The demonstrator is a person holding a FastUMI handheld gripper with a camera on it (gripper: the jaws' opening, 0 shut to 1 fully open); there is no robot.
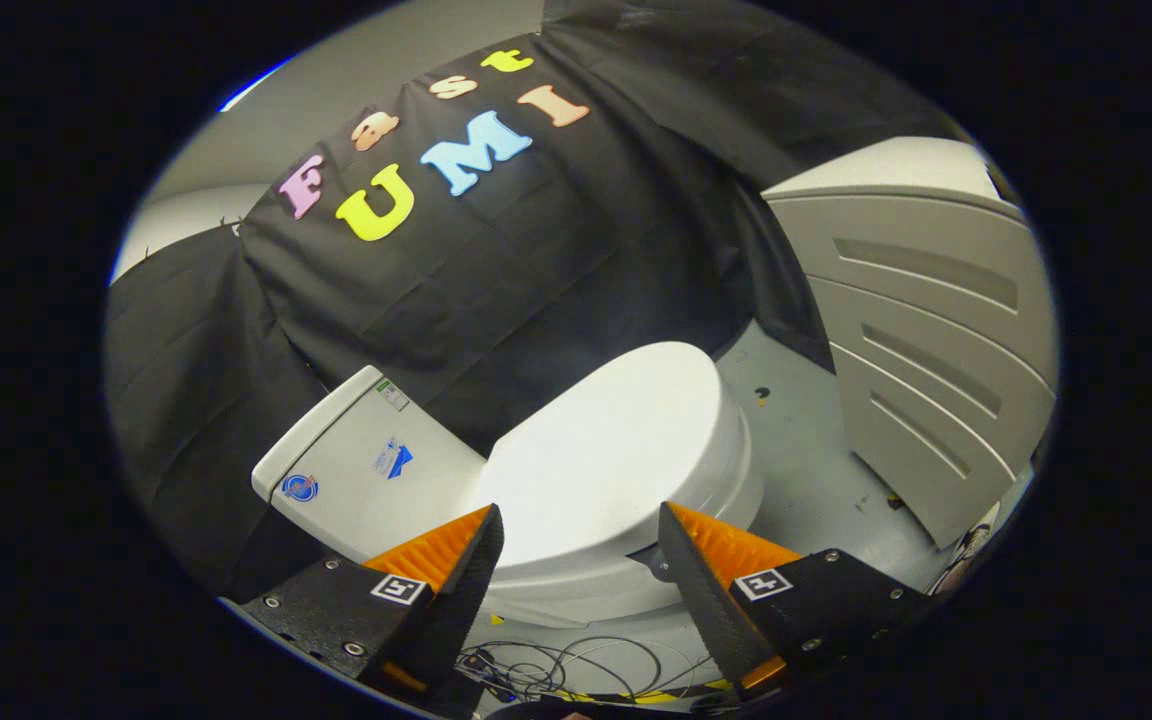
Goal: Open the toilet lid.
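Toilet lid [616, 440] is down and closed on the bowl, and I see it just ahead of my gripper [581, 535], a little beyond the fingertips. My fingers are spread wide and hold nothing; they touch nothing. The white tank [356, 480] stands beside the lid, against the black cloth wall [536, 270]. Loose cables [556, 670] lie on the grey floor [806, 440] below the fingers. A grey ribbed panel [936, 340] stands on the other side of the toilet.
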